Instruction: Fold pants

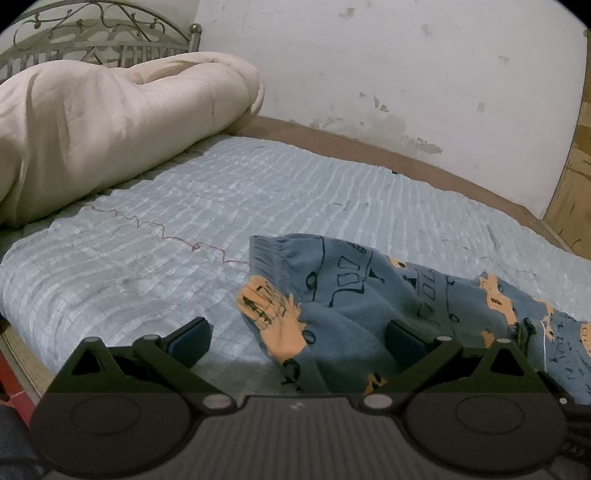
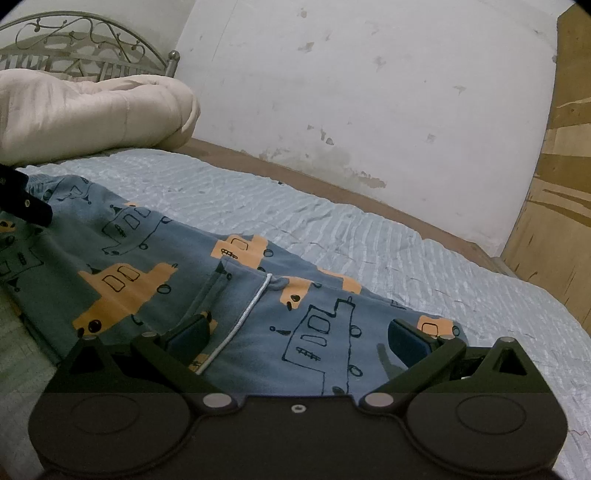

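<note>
Blue pants with orange truck prints lie on the pale blue bed sheet. In the left wrist view my left gripper is open, its jaws spread wide around a bunched end of the pants near the ribbed cuff. In the right wrist view the pants stretch from left to centre, with a white drawstring showing. My right gripper is open, low over the pants, its jaws either side of the fabric. The left gripper shows at the far left edge.
A rolled cream quilt lies at the head of the bed by a metal headboard. A stained white wall runs along the far side. A wooden panel stands at the right. A red thread lies on the sheet.
</note>
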The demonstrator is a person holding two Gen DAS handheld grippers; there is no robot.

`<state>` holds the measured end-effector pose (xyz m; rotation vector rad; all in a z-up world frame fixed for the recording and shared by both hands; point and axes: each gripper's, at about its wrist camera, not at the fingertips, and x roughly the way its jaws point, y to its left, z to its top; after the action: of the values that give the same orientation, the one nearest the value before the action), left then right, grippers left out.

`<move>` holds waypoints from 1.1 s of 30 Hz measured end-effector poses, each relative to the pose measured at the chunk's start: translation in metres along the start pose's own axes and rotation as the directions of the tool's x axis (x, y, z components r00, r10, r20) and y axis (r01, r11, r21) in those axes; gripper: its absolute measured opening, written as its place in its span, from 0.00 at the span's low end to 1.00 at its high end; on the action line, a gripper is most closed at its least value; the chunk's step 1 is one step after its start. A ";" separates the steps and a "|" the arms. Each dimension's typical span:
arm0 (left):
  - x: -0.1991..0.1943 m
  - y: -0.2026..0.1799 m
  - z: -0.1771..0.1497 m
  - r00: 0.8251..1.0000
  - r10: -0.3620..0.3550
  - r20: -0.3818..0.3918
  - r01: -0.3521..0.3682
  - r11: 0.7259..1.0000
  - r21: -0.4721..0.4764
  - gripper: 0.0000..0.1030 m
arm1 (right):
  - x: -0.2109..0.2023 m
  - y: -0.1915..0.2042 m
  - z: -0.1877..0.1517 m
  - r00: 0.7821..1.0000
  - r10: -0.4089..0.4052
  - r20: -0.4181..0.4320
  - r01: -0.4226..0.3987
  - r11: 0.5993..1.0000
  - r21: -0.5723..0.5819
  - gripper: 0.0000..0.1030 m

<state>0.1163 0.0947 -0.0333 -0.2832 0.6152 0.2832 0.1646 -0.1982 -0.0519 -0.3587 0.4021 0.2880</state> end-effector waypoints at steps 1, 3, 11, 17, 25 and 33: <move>0.000 0.000 0.000 1.000 0.001 0.000 -0.001 1.000 -0.002 0.99 | 0.000 0.000 0.000 1.000 0.000 0.001 0.000 1.000 0.000 0.99; 0.002 -0.001 -0.001 1.000 0.006 0.003 -0.006 1.000 -0.006 0.99 | -0.001 0.001 0.000 1.000 -0.002 0.004 0.002 1.000 0.000 0.99; 0.001 0.010 0.004 1.000 0.010 0.014 -0.008 0.992 -0.125 0.89 | -0.001 0.000 -0.001 1.000 0.001 0.005 -0.001 1.000 0.007 0.99; -0.003 0.022 0.010 1.000 0.020 0.008 -0.018 0.979 -0.202 0.57 | -0.001 0.000 -0.001 1.000 0.002 0.006 -0.002 1.000 0.012 0.99; 0.001 0.017 0.014 1.000 -0.008 -0.028 0.003 0.978 -0.208 0.51 | -0.001 0.000 -0.002 1.000 0.002 0.010 -0.002 1.000 0.016 0.99; -0.003 0.006 0.020 0.998 0.058 -0.007 -0.058 0.984 -0.170 0.23 | -0.001 -0.003 -0.001 1.000 0.019 0.001 -0.019 0.999 0.040 0.99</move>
<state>0.1219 0.1062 -0.0169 -0.4301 0.6026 0.3926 0.1644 -0.2011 -0.0516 -0.3153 0.4107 0.2981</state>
